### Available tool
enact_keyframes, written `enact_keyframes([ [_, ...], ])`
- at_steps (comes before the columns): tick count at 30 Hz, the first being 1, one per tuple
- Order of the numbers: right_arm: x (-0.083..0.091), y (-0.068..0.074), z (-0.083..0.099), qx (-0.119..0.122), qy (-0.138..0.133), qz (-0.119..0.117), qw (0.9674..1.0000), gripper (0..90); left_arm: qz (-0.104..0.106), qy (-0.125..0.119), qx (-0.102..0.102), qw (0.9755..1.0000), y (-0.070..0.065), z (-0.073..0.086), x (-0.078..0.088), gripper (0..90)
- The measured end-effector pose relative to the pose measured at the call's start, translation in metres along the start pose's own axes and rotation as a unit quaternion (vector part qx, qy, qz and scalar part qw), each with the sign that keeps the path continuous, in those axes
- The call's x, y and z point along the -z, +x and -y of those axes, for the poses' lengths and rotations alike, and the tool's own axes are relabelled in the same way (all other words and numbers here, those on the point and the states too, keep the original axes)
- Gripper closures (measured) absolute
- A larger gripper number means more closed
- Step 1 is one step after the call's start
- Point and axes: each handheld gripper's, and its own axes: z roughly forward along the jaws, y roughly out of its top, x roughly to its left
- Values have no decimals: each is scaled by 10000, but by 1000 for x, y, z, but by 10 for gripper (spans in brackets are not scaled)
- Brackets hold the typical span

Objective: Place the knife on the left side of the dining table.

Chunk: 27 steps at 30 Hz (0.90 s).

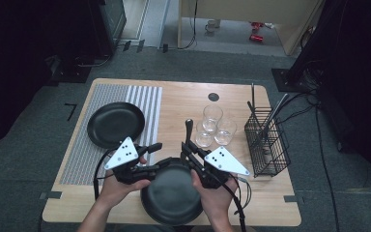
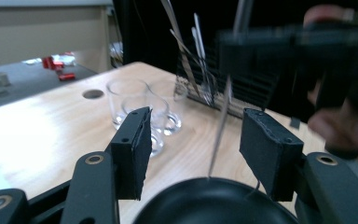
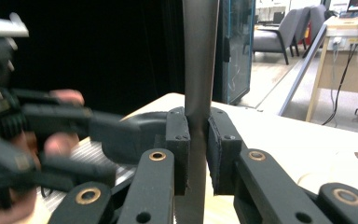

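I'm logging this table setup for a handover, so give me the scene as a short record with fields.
surface: wooden table with striped mat
near plate: black plate at the front edge
far plate: black plate on the mat
left gripper: jaws open above the near plate
right gripper: jaws shut on an upright utensil
glasses: three clear glasses clustered
rack: wire basket holding cutlery

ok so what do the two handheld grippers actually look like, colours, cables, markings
Both the left gripper and right gripper are black, each topped by a grey three-cornered plate marked with black dots. Each has two flat black padded fingers on arms with brass-coloured pivots. A black cable trails from each. The forearms are bare.
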Motion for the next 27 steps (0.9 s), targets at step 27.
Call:
enact_keyframes([
  [27,-40,56,32,230,366,-611,9972,817,-232,-578,295,9976,-6,-31,36,580],
])
